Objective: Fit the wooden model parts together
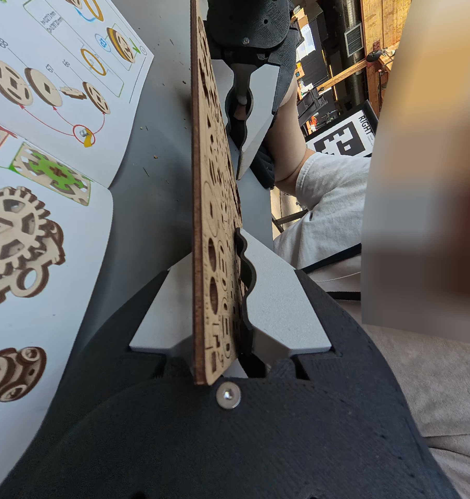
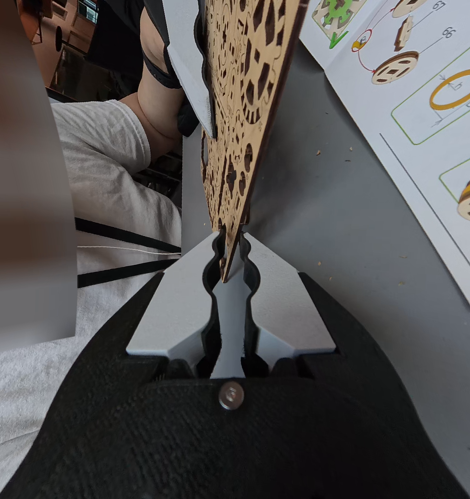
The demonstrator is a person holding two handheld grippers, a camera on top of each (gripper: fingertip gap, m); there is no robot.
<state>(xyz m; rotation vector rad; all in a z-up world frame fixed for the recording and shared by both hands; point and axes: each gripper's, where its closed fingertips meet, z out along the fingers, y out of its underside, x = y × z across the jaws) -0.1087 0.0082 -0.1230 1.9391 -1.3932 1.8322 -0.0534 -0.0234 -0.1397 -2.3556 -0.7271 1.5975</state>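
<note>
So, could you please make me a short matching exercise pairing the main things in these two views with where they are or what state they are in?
Things:
1. wooden sheet
2. left gripper
3. right gripper
4. instruction sheets

States:
a. lying flat on the grey table
b. held on edge between both grippers
c. nipping only a corner of the board at its fingertips
d. clamped with the board running deep between its fingers

Pairs: 1-b, 2-d, 3-c, 4-a
</note>
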